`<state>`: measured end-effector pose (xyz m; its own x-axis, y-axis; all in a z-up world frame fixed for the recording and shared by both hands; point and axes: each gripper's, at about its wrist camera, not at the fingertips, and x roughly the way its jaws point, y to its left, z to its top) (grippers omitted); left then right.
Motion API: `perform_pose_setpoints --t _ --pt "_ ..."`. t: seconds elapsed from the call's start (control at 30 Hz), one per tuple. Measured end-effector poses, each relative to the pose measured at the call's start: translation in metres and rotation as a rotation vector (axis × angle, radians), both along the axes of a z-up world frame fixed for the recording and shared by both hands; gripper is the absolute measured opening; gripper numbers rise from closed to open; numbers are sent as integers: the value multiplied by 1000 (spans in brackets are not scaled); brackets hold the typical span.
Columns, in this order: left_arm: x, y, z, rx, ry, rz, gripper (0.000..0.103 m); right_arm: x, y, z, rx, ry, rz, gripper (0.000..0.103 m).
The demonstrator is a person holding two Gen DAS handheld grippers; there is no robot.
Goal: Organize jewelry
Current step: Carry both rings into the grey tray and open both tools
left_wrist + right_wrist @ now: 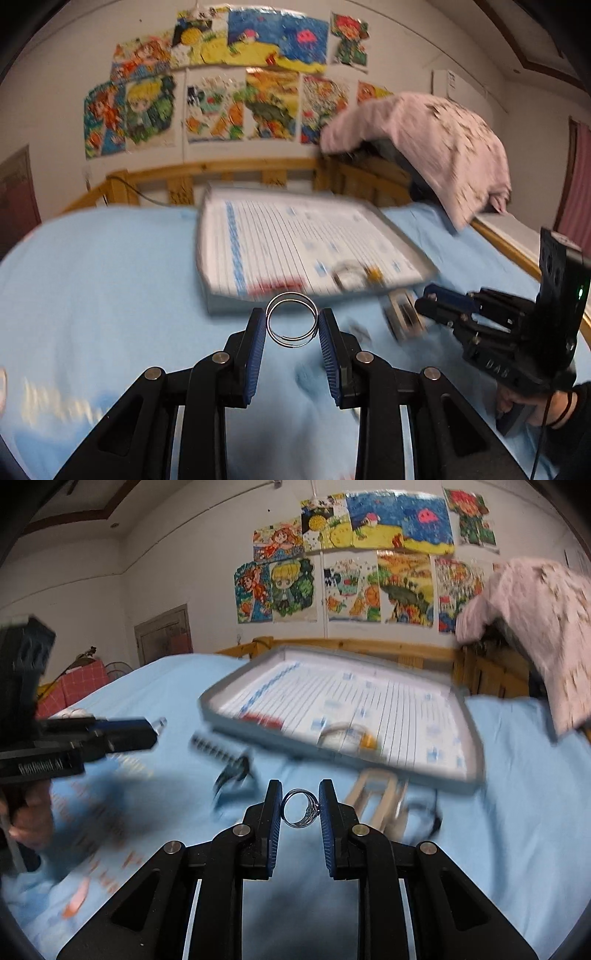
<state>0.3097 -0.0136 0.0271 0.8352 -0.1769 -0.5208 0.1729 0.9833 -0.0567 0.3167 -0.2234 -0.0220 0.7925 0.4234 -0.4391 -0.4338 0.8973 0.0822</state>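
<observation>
My left gripper [292, 320] is shut on a thin silver wire ring [292, 319], held above the blue bedsheet. My right gripper [301, 808] is shut on a thicker silver ring [300, 808] with a small setting. A grey tray [476, 753] lined with printed paper lies ahead on the bed in both views; it also shows in the left wrist view [406, 236]. A bracelet [341, 734] and a small yellow piece [369, 743] lie in the tray near its front edge. The right gripper also shows in the left wrist view [424, 301], right of the tray's corner.
Loose pieces lie on the sheet in front of the tray: a dark beaded strand [212, 748], a black clip [232, 771] and a beige clip [376, 797]. A wooden bed rail [236, 173] and a pink garment [436, 147] stand behind.
</observation>
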Motion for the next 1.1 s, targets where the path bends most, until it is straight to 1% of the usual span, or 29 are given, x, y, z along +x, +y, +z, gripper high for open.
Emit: perform_pose_setpoints --t 0.07,0.13,0.23,0.3,0.4,0.53,0.7,0.77,0.8,0.83,0.9,0.93,0.97,1.0,1.07,1.1 --pt "25 5 4 -7 -3 24 28 24 6 8 -9 -15 -9 18" --pt "52 10 2 -15 14 55 28 51 13 11 -5 -9 -18 18" --pt "78 15 -8 -3 44 89 28 82 27 12 -17 -1 -24 18" --pt "93 17 -18 1 73 100 28 95 35 9 -32 10 -26 18" --pt "101 18 -28 -1 98 101 28 106 45 -1 -49 37 -27 18" --pt "105 17 -40 0 122 93 28 107 51 -12 -77 45 -27 18" --pt "102 18 -40 -26 114 94 28 107 50 -13 -87 48 -38 18" --pt "100 18 -38 -28 115 97 31 106 49 -13 -88 48 -48 19" --pt "97 18 -37 -34 109 96 36 106 49 -13 -89 49 -54 21" --pt "97 19 -35 -41 101 91 48 105 48 -12 -89 46 -60 23" --pt "87 19 -31 -53 69 90 63 100 44 -10 -84 20 -78 26" --pt "82 18 -28 -48 47 98 69 96 41 -7 -80 5 -89 31" --pt "76 16 -25 -39 21 108 70 92 38 -4 -74 -7 -98 34" --pt "70 15 -21 -33 0 110 72 88 33 -1 -67 -20 -105 40" --pt "60 15 -16 -37 -25 109 78 76 24 7 -58 -60 -123 44" --pt "54 16 -13 -48 -39 113 84 71 20 11 -57 -74 -131 48"
